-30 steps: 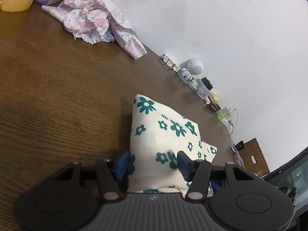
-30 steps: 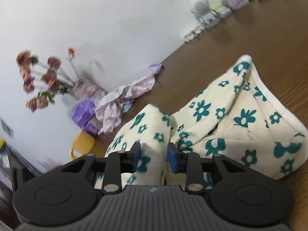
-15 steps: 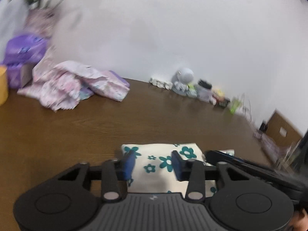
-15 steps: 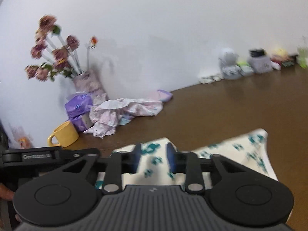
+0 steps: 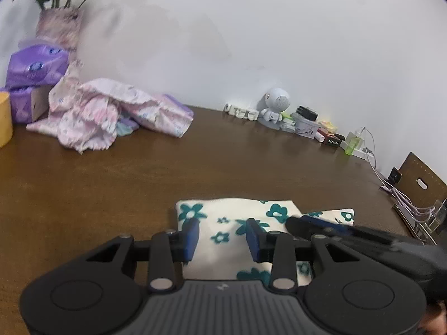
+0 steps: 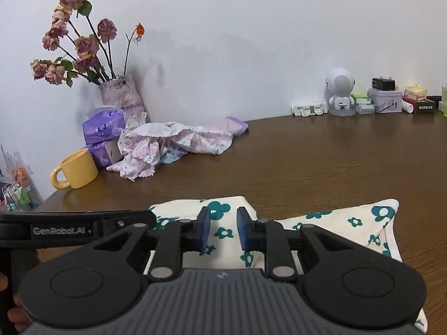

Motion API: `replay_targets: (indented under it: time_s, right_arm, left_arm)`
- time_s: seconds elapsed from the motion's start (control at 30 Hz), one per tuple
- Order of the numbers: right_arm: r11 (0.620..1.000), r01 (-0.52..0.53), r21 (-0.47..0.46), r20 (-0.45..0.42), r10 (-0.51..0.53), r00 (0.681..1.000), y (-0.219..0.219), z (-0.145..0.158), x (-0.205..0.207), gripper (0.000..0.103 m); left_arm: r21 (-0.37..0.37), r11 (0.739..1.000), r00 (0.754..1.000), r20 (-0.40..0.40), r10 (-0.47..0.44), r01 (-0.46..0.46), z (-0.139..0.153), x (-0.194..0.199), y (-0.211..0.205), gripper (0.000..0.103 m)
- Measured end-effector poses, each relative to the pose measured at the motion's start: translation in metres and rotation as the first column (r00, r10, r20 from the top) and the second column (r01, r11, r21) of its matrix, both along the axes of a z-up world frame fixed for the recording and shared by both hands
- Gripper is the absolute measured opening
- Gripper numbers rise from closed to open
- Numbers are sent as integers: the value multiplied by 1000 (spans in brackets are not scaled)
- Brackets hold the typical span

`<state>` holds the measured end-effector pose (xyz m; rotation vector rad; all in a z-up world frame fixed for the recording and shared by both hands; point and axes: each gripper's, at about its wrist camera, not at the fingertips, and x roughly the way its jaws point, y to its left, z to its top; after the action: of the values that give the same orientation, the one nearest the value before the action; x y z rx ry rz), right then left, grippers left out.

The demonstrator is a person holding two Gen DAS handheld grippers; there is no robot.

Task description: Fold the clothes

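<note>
A cream cloth with teal flowers (image 5: 234,209) lies folded flat on the brown table (image 5: 111,189). My left gripper (image 5: 222,236) hovers just over its near left part, blue pads apart, with the cloth showing flat on the table through the gap. My right gripper (image 6: 223,230) hangs over the same cloth (image 6: 349,223), pads a narrow gap apart and pinching nothing. Each gripper shows in the other's view: the right gripper (image 5: 307,223) blurred beside the left one, the left gripper's body (image 6: 83,223) as a black bar.
A crumpled pink garment pile (image 6: 173,142) lies at the back left by purple tissue packs (image 6: 103,125), a yellow mug (image 6: 78,171) and a vase of dried roses (image 6: 120,92). A white robot figure (image 6: 340,92), small boxes and cables (image 5: 371,153) line the back right wall.
Both grippers rolled level and rose a little. The cloth folds they held up a second ago now lie flat on the table, out of both grips.
</note>
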<state>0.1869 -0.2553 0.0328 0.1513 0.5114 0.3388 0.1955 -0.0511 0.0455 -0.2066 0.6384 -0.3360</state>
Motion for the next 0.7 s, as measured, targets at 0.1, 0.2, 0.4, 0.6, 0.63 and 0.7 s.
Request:
replay_targets:
  time_s: [0.1, 0.2, 0.4, 0.6, 0.63, 0.7]
  right_arm:
    - [1000, 0, -21, -38, -1, 999, 2, -8, 6, 21]
    - [999, -1, 36, -7, 1, 1000, -12, 1, -8, 22]
    - [999, -46, 18, 2, 46, 999, -26, 9, -39, 23]
    - [999, -42, 28, -48, 43, 998, -29, -2, -40, 23]
    - [998, -43, 36, -56, 45, 997, -30, -3, -39, 23]
    - [998, -43, 42, -63, 46, 997, -32, -6, -39, 23]
  left_arm:
    - [-23, 1000, 1000, -19, 14, -15, 0, -8, 9, 57]
    - [-83, 996, 999, -40, 20, -23, 0, -18, 24, 64]
    - [-188, 981, 994, -101, 34, -53, -3, -24, 44, 68]
    - [-235, 969, 986, -160, 37, -75, -15, -21, 45, 68]
    - [-243, 967, 985, -169, 38, -79, -16, -21, 45, 68]
    - [-251, 964, 981, -190, 44, -92, -20, -19, 44, 68]
